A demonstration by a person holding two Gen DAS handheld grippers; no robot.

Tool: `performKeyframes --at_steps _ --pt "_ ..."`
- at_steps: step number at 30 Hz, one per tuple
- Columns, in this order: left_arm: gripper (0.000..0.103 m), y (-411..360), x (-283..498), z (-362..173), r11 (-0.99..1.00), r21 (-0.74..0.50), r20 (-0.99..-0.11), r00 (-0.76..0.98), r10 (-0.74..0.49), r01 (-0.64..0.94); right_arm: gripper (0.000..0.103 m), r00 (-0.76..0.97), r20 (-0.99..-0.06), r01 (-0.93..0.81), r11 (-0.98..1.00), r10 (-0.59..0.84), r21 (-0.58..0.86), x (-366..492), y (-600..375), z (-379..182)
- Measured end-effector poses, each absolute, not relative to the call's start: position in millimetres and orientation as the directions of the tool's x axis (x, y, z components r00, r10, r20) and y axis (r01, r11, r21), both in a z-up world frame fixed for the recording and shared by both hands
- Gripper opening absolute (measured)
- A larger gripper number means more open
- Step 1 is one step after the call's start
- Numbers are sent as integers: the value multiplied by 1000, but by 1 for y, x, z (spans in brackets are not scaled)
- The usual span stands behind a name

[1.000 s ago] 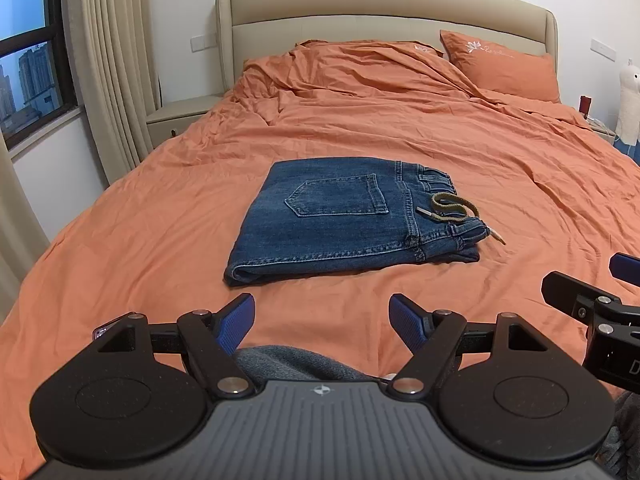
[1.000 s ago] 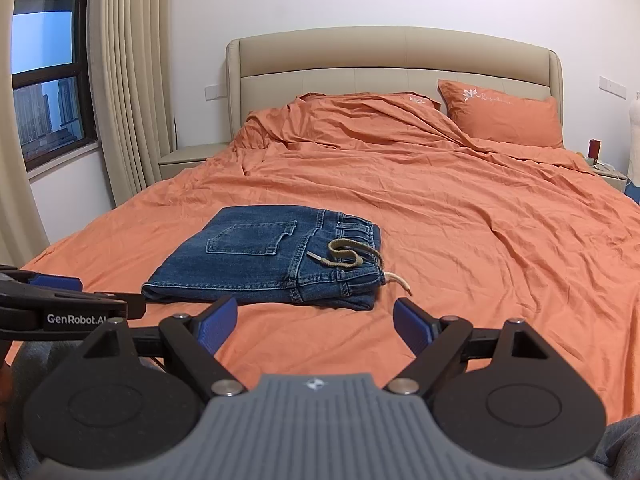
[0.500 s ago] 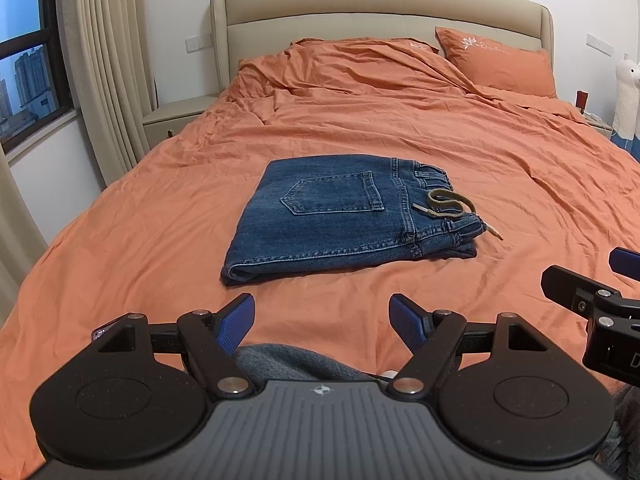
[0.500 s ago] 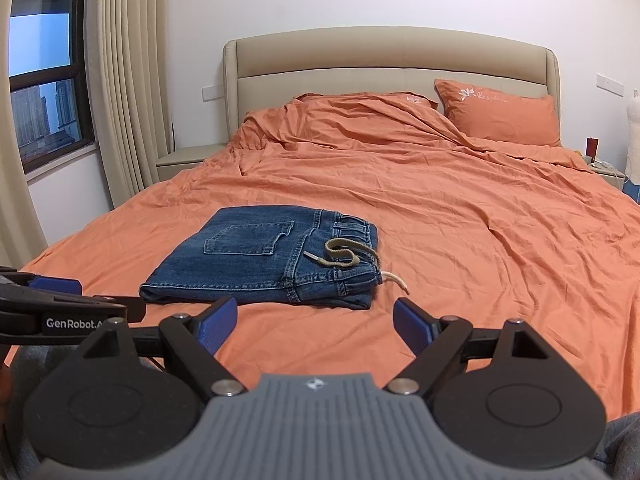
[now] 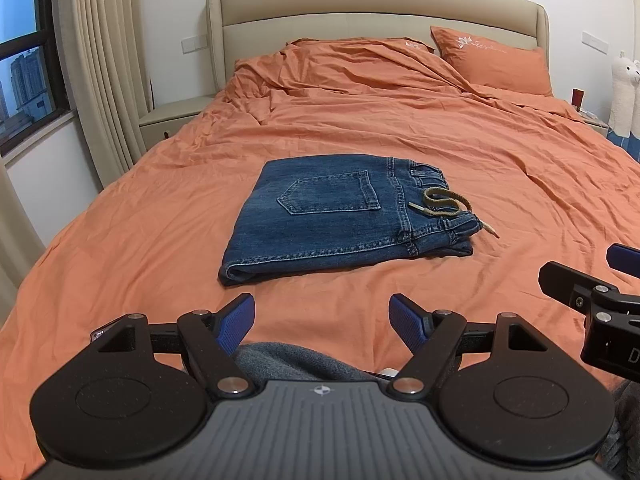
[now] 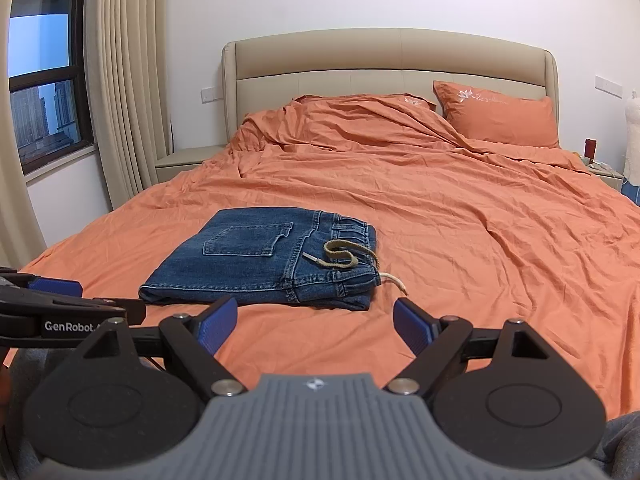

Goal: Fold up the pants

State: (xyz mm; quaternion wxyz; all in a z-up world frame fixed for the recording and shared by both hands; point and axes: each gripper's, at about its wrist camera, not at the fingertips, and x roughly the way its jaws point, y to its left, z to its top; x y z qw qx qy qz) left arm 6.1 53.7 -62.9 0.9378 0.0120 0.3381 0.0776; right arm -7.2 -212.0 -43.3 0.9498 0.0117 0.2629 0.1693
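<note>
- Orange bedding (image 5: 168, 240) covers a wide bed with a beige headboard (image 6: 388, 56), a curtained window to one side; both grippers hang low over the near edge of the bed.
- Left gripper (image 5: 322, 322): its blue pads are spread wide with nothing between them, and grey fabric, apparently the person's clothing, shows just beneath.
- Right gripper (image 6: 314, 324): likewise spread apart and empty, level with the left one and just beside it.
- Ahead of both, well apart from the fingers, the pants (image 5: 344, 216) lie as a compact denim rectangle on the bedding, back pocket up, waistband to the right.
- Judging by that shape, the folding looks essentially finished.
- A loose drawstring (image 5: 444, 204) curls on the waistband, one end trailing onto the sheet.
- Risk: any further tidying grab could catch that drawstring rather than the denim and drag the top layer askew.
- Risk: the layered edges at the waistband look bulky; a nudge there could slide the stack open on the soft, wrinkled bedding.
</note>
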Motion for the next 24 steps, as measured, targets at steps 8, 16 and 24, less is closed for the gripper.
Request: performKeyframes --at_steps 8,16,24 --pt "89 54 6 -63 988 75 -633 759 153 -137 82 805 -495 -315 943 326 108 -8 -209 -43" --pt "89 56 6 -62 988 74 -633 759 153 -137 82 805 -494 -317 942 329 109 -9 -208 -43" --pt "89 58 6 -60 987 76 -630 760 157 -141 82 805 -492 -321 941 332 111 -9 -209 -45"
